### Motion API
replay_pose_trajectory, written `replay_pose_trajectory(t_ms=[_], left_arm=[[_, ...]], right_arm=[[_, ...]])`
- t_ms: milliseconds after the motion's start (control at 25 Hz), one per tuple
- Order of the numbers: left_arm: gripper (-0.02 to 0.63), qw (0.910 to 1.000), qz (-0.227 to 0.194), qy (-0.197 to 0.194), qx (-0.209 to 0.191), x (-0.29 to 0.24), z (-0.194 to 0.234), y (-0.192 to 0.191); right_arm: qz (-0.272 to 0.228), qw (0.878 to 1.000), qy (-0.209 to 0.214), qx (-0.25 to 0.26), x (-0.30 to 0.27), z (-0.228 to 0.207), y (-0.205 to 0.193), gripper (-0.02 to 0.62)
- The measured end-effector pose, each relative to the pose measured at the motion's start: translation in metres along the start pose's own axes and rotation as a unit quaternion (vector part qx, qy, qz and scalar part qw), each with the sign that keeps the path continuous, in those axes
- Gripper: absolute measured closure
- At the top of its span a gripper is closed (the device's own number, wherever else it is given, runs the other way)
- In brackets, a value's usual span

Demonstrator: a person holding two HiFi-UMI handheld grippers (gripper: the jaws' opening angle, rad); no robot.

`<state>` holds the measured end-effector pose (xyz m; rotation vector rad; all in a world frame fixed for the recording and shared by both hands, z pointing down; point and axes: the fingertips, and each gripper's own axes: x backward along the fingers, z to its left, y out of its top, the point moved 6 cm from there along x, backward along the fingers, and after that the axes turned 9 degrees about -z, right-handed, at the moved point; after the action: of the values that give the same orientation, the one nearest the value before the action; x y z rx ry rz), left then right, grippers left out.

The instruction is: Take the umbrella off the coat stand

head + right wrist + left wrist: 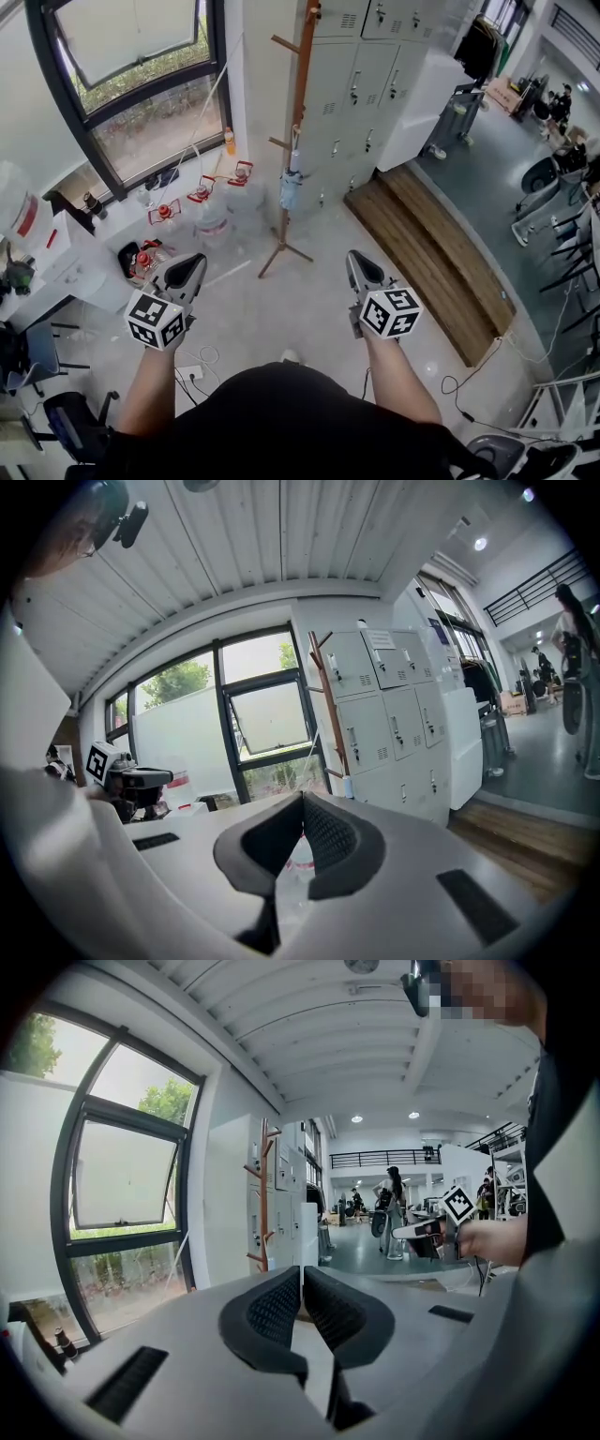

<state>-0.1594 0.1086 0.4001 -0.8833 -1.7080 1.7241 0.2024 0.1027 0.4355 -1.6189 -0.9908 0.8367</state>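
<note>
- At twelve o'clock in the head view, well ahead of both claws, the coat stand (299, 112) rises from the floor in front of the lockers (361, 75). The umbrella (291, 186), folded and pale blue, hangs from a peg about halfway up, close against the pole.
- The left claw (194, 262), at eight o'clock from the umbrella, is clenched tip to tip on nothing. Its own view shows the pads meeting, with the stand far beyond them.
- The right claw (354, 259), at four o'clock from the umbrella, is likewise clenched and empty.
- Neither claw is near the stand, so the task looks barely begun: the approach and the opening of a claw are yet to come.
- A claw that arrives clenched would likely knock the umbrella and set it swinging instead of gripping it.
- The stand is thin on spread feet. Pulling outward before lifting the strap clear of the peg could drag or tip it, perhaps toward the water jugs (214, 225) at nine o'clock.
- A grip on loose fabric might slip.
</note>
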Motion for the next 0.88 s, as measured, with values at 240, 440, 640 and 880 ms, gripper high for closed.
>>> replay_pose_trajectory(t_ms=[240, 440, 640, 880], left_arm=[[0.572, 0.9999, 0.006, 0.008, -0.009, -0.028, -0.001, 0.010], [0.572, 0.9998, 0.009, 0.015, -0.004, -0.052, 0.001, 0.009], [0.572, 0.9998, 0.010, 0.018, -0.001, -0.079, 0.002, 0.007], [0.572, 0.9994, 0.022, 0.027, 0.002, -0.110, 0.006, 0.005]], right_arm=[[-0.003, 1.000, 0.013, -0.005, -0.021, -0.028, 0.009, 0.581], [0.003, 1.000, 0.017, -0.007, -0.034, -0.052, 0.011, 0.581], [0.010, 1.000, 0.025, -0.006, -0.055, -0.074, 0.013, 0.581], [0.022, 0.999, 0.042, -0.007, -0.080, -0.096, 0.013, 0.581]])
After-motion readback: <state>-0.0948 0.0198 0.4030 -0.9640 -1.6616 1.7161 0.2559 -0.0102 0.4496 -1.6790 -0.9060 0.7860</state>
